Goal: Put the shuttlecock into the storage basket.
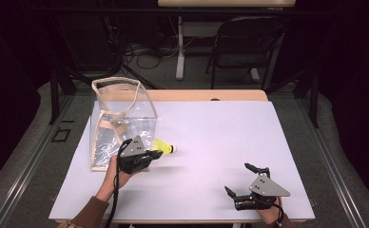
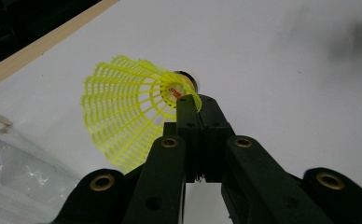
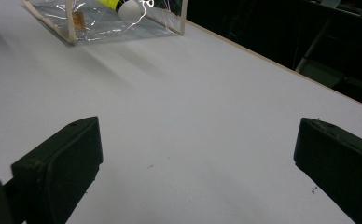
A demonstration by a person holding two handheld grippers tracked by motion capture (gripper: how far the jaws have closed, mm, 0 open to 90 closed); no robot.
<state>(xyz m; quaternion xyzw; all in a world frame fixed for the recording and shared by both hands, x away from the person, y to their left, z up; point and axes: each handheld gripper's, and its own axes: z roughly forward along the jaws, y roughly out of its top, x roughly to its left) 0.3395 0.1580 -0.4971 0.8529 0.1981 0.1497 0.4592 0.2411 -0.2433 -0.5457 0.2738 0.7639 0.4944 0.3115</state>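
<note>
Clear bag upright at table's left; open white surface everywhere to its right.

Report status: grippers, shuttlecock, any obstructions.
Left gripper shut on yellow shuttlecock, beside clear bag. Right gripper open, empty, over table. Nothing blocking.

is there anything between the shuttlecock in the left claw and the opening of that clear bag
Nothing visible lies between them. The left claw is shut on the skirt of the yellow shuttlecock, right beside the clear bag. The bag stands upright with its top open, so its near wall stands alongside and the shuttlecock must go over the rim.
</note>
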